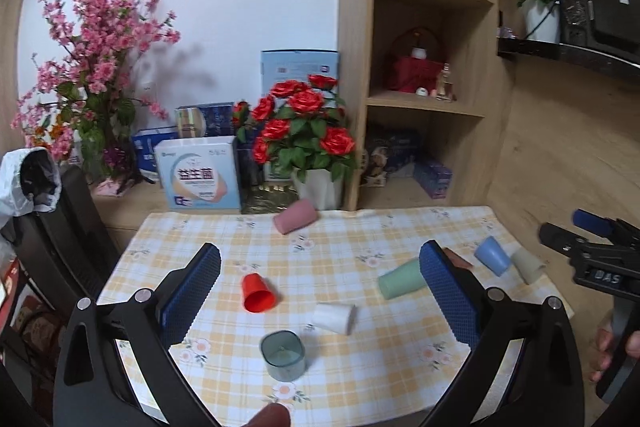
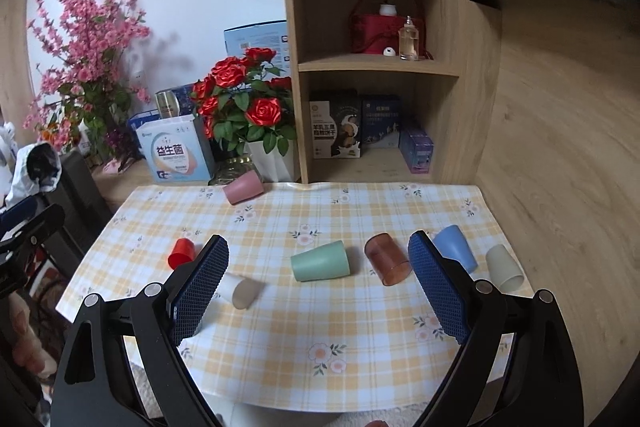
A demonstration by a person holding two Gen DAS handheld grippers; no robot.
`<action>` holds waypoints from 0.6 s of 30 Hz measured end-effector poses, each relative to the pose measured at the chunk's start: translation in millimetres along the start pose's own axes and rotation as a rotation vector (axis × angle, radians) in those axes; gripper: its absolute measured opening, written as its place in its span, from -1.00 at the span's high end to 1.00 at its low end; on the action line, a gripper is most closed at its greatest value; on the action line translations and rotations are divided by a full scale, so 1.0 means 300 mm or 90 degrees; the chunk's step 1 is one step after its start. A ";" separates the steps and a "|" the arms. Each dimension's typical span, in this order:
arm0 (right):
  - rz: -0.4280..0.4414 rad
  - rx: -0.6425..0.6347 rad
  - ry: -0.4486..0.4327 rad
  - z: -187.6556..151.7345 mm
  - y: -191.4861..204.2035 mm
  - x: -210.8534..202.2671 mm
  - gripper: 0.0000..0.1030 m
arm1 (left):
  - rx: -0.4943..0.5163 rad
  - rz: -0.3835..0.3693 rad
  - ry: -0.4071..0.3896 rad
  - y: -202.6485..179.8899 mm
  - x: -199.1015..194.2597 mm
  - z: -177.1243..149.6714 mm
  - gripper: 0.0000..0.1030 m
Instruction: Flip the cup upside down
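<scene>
Left tool point(image 1: 320, 259) and right tool point(image 2: 318, 251) both hover, fingers spread wide.

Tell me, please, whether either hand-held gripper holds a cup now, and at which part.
Nothing is held. The left hand-held gripper and the right hand-held gripper are both open above the table, with no cup touching their pads.

Both cameras look forward and down from above the near edge of the table point(image 1: 360, 367). Both see the same cups and shelf point(image 2: 376, 67); the left one sits further left.
</scene>
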State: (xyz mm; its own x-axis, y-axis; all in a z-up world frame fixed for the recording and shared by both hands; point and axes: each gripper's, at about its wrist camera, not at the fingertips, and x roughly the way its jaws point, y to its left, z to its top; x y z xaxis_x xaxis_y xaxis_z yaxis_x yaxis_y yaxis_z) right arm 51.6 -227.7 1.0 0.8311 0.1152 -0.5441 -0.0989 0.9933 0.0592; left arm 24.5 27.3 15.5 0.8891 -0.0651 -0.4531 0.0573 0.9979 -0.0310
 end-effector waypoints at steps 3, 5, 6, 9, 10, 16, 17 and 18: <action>-0.004 -0.002 -0.002 -0.001 0.007 -0.018 -0.72 | 0.002 -0.009 0.000 -0.023 -0.021 -0.011 -0.89; -0.007 -0.001 0.000 -0.004 0.007 -0.021 -0.72 | 0.005 -0.010 0.002 -0.035 -0.028 -0.019 -0.89; -0.009 -0.001 0.002 -0.006 0.006 -0.023 -0.72 | 0.007 -0.011 0.004 -0.041 -0.027 -0.021 -0.89; -0.009 -0.004 0.006 -0.011 0.008 -0.027 -0.72 | 0.014 -0.006 0.003 -0.053 -0.027 -0.025 -0.89; -0.010 -0.005 0.007 -0.011 0.012 -0.024 -0.72 | 0.013 -0.004 0.003 -0.054 -0.029 -0.025 -0.89; -0.011 -0.007 0.009 -0.016 0.020 -0.032 -0.72 | 0.009 -0.007 0.007 -0.048 -0.025 -0.025 -0.89; -0.011 -0.007 0.009 -0.016 0.019 -0.032 -0.72 | 0.008 -0.007 0.008 -0.047 -0.023 -0.024 -0.89; -0.011 -0.006 0.009 -0.017 0.019 -0.034 -0.72 | 0.008 -0.008 0.009 -0.046 -0.023 -0.024 -0.89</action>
State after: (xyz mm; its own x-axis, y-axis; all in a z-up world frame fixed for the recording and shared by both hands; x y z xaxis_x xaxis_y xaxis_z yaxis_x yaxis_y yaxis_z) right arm 39.9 -223.3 2.7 0.8251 0.0981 -0.5565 -0.0903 0.9951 0.0415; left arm 14.2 13.8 12.6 0.8820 -0.0774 -0.4649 0.0738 0.9969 -0.0260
